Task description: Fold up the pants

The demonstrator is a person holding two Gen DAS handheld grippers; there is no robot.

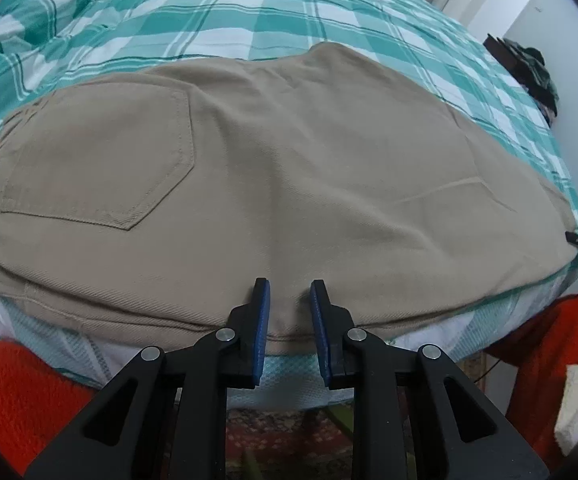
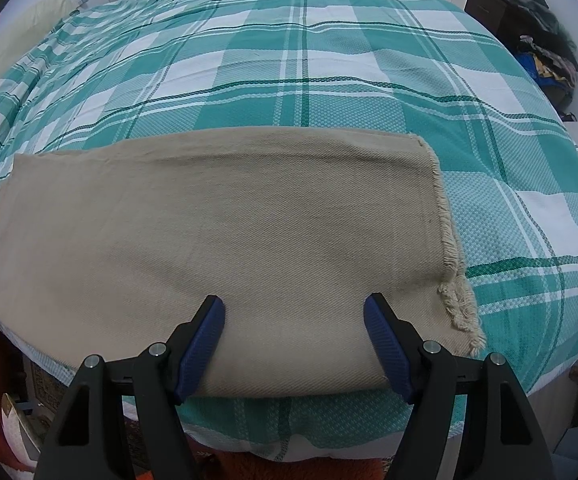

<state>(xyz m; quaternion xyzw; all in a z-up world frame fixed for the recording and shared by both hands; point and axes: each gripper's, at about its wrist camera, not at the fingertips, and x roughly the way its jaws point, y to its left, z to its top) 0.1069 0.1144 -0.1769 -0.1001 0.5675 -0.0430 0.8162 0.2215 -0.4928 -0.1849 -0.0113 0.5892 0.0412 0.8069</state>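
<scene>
Khaki pants (image 1: pixel 289 184) are lying flat on the plaid bedspread (image 2: pixel 329 60), already halved lengthwise. Left gripper (image 1: pixel 289 304) is hovering narrowly parted, right gripper (image 2: pixel 293 320) spread wide, both empty. Soft twill's probably draping; I'd pinch the frayed hem (image 2: pixel 455 280) at 3 o'clock.

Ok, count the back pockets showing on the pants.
1. The pocket lies on the pants near the waist end, left of the left claw in the left wrist view. A second may be hidden underneath the fold.
</scene>
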